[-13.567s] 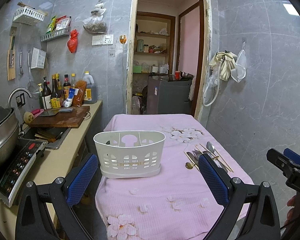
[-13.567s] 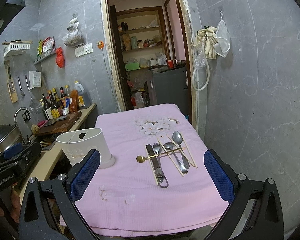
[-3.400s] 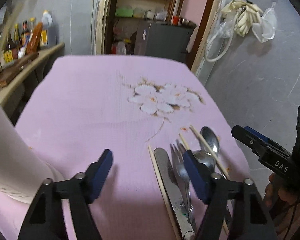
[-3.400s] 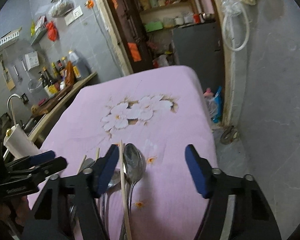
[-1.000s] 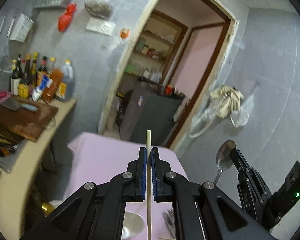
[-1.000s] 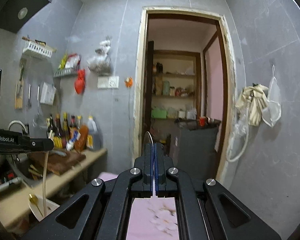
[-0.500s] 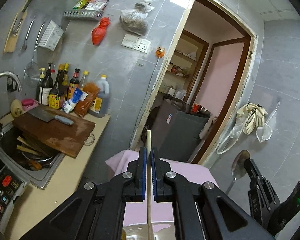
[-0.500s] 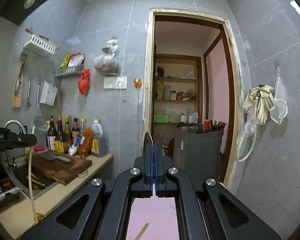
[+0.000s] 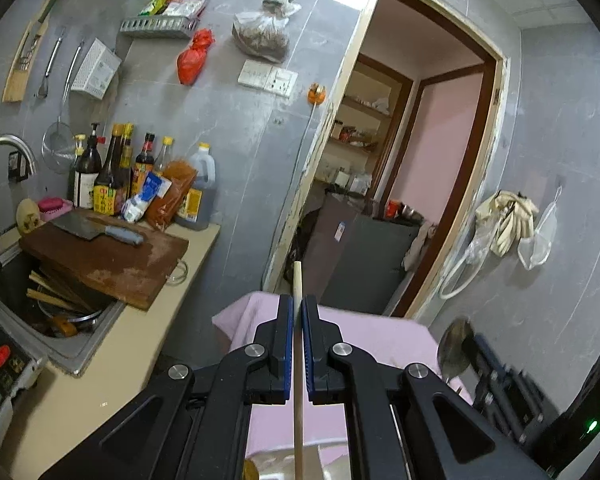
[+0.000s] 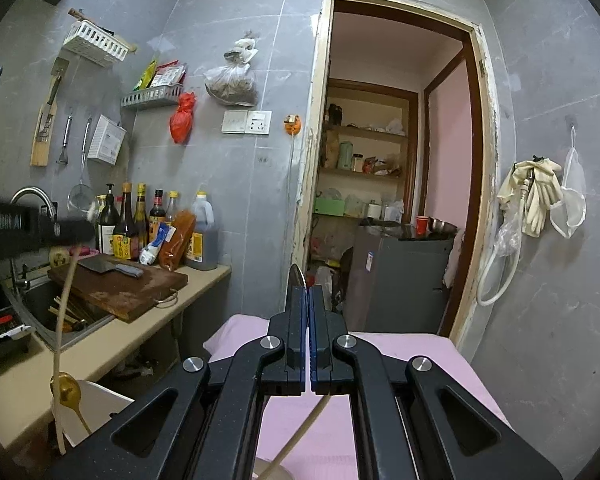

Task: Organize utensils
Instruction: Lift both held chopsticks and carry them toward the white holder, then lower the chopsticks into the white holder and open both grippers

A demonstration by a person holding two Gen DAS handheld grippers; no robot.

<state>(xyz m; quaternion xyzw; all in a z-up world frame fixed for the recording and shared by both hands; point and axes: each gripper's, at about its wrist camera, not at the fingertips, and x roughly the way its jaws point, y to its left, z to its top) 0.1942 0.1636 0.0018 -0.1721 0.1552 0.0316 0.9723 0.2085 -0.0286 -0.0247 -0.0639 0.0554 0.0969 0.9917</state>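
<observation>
Chopstick [image 9: 298, 364] clamped in left gripper [image 9: 297, 308], lower end cropped | right gripper [image 10: 309, 292] pinching spoon [image 10: 296, 276], seemingly

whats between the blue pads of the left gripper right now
A wooden chopstick, upright, clamped between the left gripper pads; its tip sticks out above them. This shows in the left wrist view.

We are seeing a table [image 10: 440, 350] wearing a pink cloth [image 9: 376, 340], and a white utensil holder [image 10: 100, 404] sitting at its left edge.
</observation>
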